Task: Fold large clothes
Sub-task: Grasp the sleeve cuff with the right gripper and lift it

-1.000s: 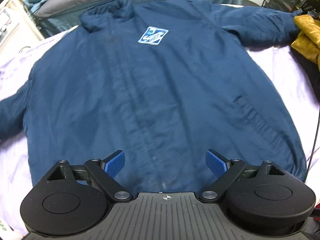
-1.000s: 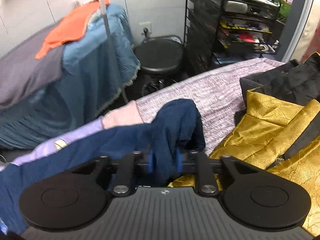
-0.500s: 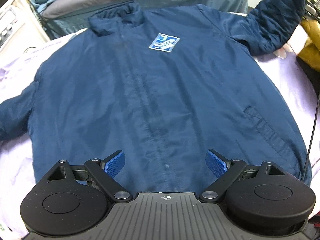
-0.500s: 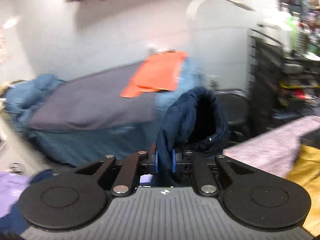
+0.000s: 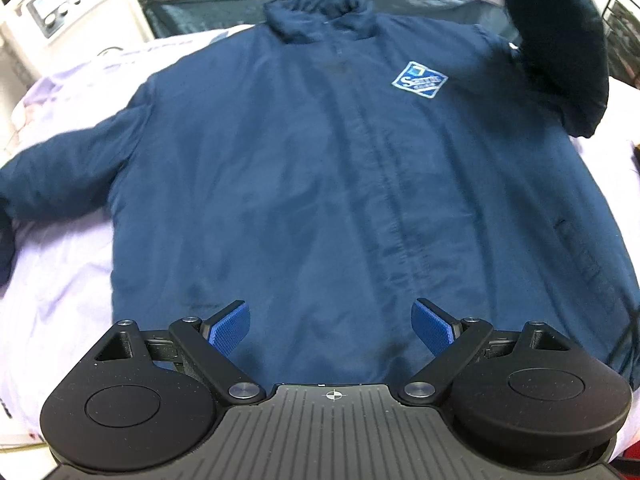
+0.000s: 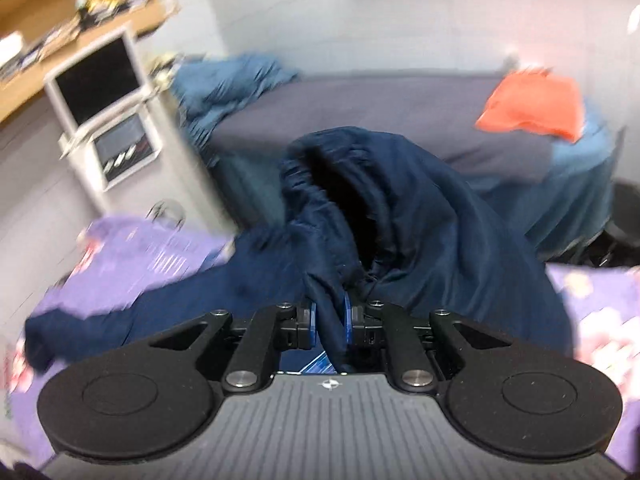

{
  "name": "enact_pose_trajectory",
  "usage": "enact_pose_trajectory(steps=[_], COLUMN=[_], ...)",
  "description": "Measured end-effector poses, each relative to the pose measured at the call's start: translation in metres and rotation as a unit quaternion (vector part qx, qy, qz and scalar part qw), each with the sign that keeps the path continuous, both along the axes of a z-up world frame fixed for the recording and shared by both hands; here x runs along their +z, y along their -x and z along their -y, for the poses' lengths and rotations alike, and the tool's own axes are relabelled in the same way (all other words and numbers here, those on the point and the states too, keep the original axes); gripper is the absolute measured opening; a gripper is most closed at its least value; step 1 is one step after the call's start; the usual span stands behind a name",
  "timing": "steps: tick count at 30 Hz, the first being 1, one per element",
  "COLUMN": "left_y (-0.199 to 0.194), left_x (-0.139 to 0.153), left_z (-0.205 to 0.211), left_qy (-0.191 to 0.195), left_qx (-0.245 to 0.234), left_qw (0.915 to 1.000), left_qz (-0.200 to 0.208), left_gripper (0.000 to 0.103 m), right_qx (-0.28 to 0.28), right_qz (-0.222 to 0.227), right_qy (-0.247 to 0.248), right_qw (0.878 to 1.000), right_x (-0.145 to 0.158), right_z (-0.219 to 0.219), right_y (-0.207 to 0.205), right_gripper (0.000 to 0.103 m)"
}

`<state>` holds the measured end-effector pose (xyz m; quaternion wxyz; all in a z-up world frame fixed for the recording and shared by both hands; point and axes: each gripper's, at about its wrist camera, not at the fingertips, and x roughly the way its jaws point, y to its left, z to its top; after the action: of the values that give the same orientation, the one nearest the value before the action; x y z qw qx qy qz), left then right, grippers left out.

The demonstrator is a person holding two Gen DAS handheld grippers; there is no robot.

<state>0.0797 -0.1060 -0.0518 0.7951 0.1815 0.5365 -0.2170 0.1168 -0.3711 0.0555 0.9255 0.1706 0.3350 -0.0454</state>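
Here, through the left wrist camera, we see the navy padded jacket [image 5: 320, 200] spread front-up across the lilac bedsheet [image 5: 56, 280], collar toward the far edge, hem at the near edge. Our left gripper [image 5: 331, 326] hangs over the hem, steeply tilted down, jaws wide and empty. One sleeve [image 5: 560, 48] is raised at the far right corner. From the right wrist camera, our right gripper [image 6: 329, 326] is clenched on that sleeve's cuff [image 6: 332, 216] — lifted above the bed, angled down. We judge the jacket soft, bulky and a bit slippery; cuffs and hem corners offer the surest hold.
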Motion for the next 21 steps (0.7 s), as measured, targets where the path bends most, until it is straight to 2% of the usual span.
enact_pose_trajectory(steps=[1,3,4,5,6,9,11,14,17,21], left_y=[-0.001,-0.001,-0.001,-0.001,-0.001,-0.002,-0.004,-0.005,-0.008,-0.016], left_x=[-0.001,-0.003,-0.003,-0.004,-0.005,-0.010,-0.013,-0.019,-0.018,-0.013], left_z=[-0.004,-0.010,-0.013,-0.015,-0.017,-0.020,-0.022,-0.021,-0.021,-0.017], left_qy=[-0.001,-0.006,-0.007,-0.008,-0.008,-0.007,-0.006,-0.010,-0.007,0.010], left_qx=[0.002,0.006,0.008,0.011,0.012,0.017,0.018,0.018,0.024,0.027], left_qw=[1.0000,1.0000,0.9999,0.9999,0.9999,0.9998,0.9997,0.9996,0.9996,0.9996], left_qz=[0.000,-0.001,0.000,0.001,0.000,-0.009,-0.014,-0.017,-0.012,0.001], left_gripper=[0.103,0.103,0.103,0.103,0.103,0.103,0.103,0.103,0.103,0.103], right_qx=[0.009,0.027,0.032,0.039,0.044,0.027,0.022,0.028,0.023,-0.015], right_qz=[-0.009,-0.039,-0.056,-0.072,-0.084,-0.113,-0.121,-0.117,-0.103,-0.091], right_qy=[-0.003,-0.004,-0.003,-0.006,-0.014,-0.025,-0.057,-0.098,-0.105,-0.105], right_qw=[1.000,0.999,0.998,0.997,0.995,0.993,0.991,0.988,0.989,0.990], right_x=[-0.007,-0.028,-0.038,-0.050,-0.062,-0.084,-0.092,-0.095,-0.088,-0.085], right_z=[-0.015,-0.037,-0.049,-0.058,-0.064,-0.078,-0.080,-0.081,-0.080,-0.066], right_y=[-0.002,-0.009,-0.012,-0.013,-0.013,-0.003,0.006,0.016,0.035,0.068], right_gripper=[0.016,0.024,0.032,0.051,0.063,0.076,0.077,0.085,0.085,0.091])
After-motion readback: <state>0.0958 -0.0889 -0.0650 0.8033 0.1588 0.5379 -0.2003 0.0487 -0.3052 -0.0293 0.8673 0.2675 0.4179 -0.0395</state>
